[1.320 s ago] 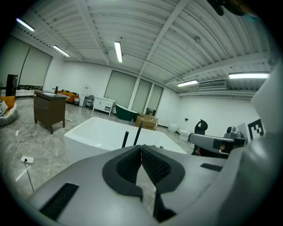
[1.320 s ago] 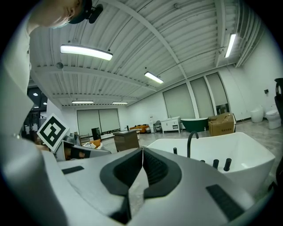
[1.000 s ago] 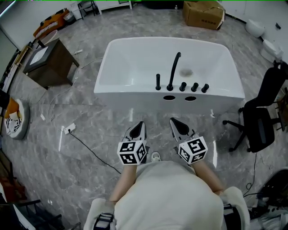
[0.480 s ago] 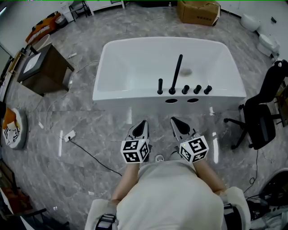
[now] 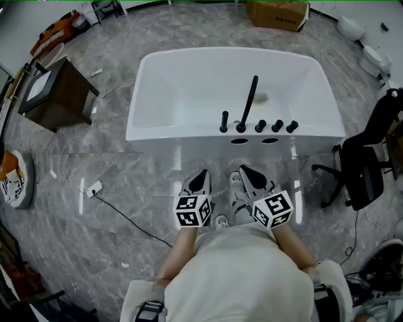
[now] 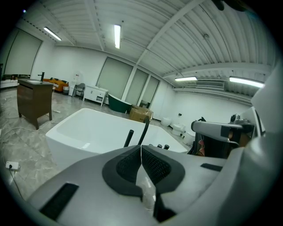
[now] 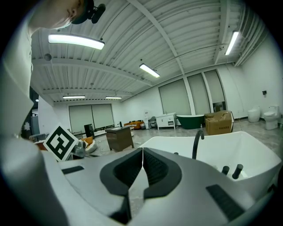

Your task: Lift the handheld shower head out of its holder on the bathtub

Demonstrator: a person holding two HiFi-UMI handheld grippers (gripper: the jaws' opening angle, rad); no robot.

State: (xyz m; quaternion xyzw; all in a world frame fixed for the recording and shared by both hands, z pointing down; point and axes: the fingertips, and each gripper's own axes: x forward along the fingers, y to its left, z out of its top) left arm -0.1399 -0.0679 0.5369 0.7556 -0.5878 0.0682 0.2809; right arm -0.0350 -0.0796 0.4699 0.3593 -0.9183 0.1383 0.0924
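The white bathtub (image 5: 189, 133) stands on the grey floor ahead of me. On its near rim a short black handheld shower head (image 5: 223, 121) stands upright in its holder, left of the curved black spout (image 5: 249, 100) and three black knobs (image 5: 276, 126). My left gripper (image 5: 203, 173) and right gripper (image 5: 243, 169) are side by side, short of the tub and touching nothing. Both are shut and empty. In the left gripper view the shower head (image 6: 128, 137) rises just beyond the shut left gripper (image 6: 141, 147). The right gripper (image 7: 142, 149) points at the tub, with the spout (image 7: 196, 144) to its right.
A brown cabinet (image 5: 53, 91) stands left of the tub. A cardboard box (image 5: 278, 14) sits behind it, and a black office chair (image 5: 367, 170) stands to the right. A cable and power strip (image 5: 94, 187) lie on the floor to my left.
The person has stepped closer to the tub, which now looks slightly larger. Both grippers have moved forward with the body and stayed shut.
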